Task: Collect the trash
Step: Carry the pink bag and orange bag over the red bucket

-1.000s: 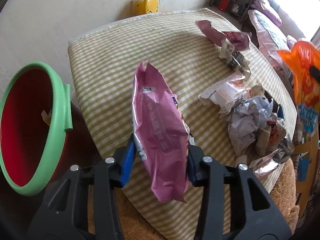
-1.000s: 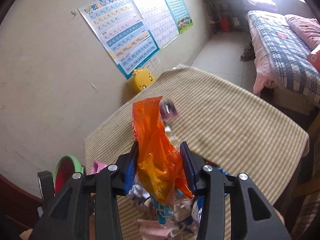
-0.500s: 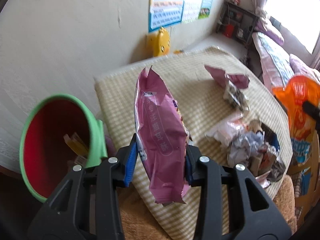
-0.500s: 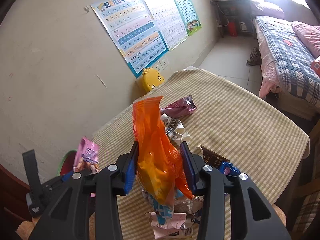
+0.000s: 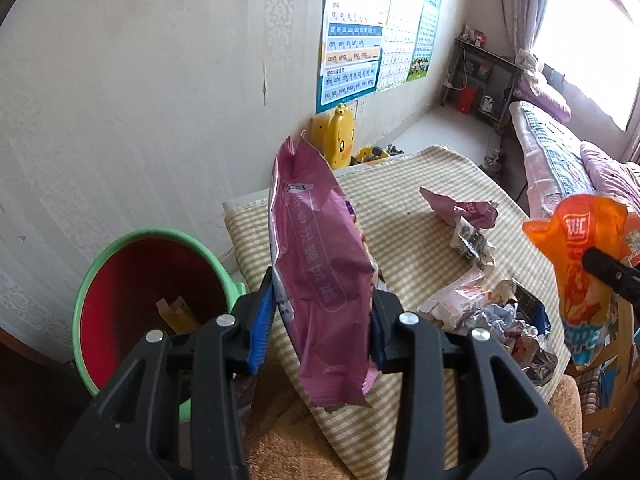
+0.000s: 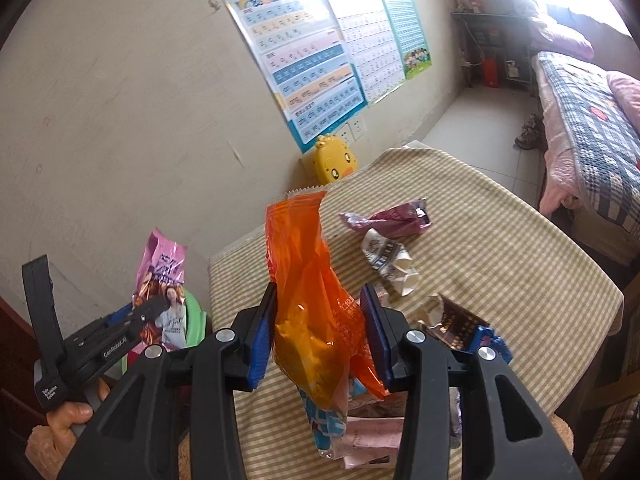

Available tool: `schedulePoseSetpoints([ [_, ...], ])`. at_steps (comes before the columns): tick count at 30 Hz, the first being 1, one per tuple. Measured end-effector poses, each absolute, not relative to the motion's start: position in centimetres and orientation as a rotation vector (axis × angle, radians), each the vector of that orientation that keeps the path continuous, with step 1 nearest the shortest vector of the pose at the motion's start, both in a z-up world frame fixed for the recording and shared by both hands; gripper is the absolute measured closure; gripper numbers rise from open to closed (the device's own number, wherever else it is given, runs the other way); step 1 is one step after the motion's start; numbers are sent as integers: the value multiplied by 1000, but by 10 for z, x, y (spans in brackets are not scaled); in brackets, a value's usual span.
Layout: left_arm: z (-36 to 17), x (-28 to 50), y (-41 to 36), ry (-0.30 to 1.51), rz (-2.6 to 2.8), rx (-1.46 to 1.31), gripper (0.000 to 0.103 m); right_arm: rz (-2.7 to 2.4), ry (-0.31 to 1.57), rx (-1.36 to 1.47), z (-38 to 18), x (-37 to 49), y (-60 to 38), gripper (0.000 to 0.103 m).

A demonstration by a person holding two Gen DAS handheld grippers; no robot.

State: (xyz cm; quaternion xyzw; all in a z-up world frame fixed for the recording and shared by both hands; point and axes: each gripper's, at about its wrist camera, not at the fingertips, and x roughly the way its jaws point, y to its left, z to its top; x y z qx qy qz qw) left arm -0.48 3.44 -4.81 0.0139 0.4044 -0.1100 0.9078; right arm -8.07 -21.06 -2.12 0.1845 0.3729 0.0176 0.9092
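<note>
Checked tablecloth (image 5: 404,248) beside red, green-rimmed bucket (image 5: 120,280): left gripper (image 5: 322,320) clamps pink foil packet (image 5: 320,276), right gripper (image 6: 320,332) clamps orange plastic wrapper (image 6: 308,312); light wrappers could flutter past the rim.

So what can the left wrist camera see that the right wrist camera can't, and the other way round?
Only the left wrist view looks into the red bin, with a yellow wrapper at the bottom. Only the right wrist view shows the hand holding the left gripper. Both show the pink bag, the orange bag, the checked tablecloth and the yellow duck toy.
</note>
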Motion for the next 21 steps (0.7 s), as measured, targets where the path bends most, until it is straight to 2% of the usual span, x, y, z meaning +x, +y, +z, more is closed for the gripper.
schedulePoseSetpoints([
  [21,-78,15,118,888,-72,-85,65,202,907,279,-45,-30,-122,63],
])
